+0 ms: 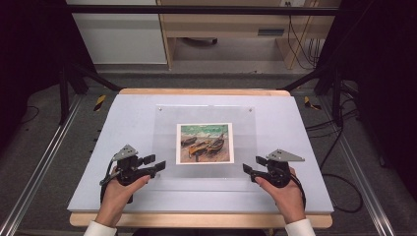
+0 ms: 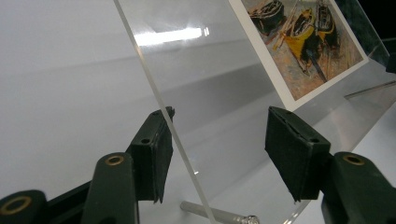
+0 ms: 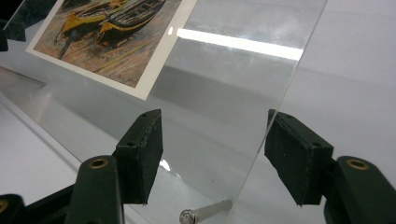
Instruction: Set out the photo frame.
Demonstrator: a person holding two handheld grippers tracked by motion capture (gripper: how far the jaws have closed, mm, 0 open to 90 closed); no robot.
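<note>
Acrylic panel point(image 1: 206, 140), clear, lying flat in the middle of the pale table mat point(image 1: 123, 118), with a boat print point(image 1: 204, 143) seen through its centre. I have my left gripper point(image 1: 156, 163) at the panel's left edge and my right gripper point(image 1: 250, 165) at its right edge, both near the front corners. Left gripper view: the panel's edge point(image 2: 161, 105) passes between the parted jaws, close against one pad point(image 2: 156, 161), the other pad standing clear. Right gripper view: the edge point(image 3: 275, 107) runs between the jaws just beside one pad point(image 3: 294, 156); neither pad presses. A metal standoff pin point(image 3: 205, 211) sits under the panel at each front corner
</note>
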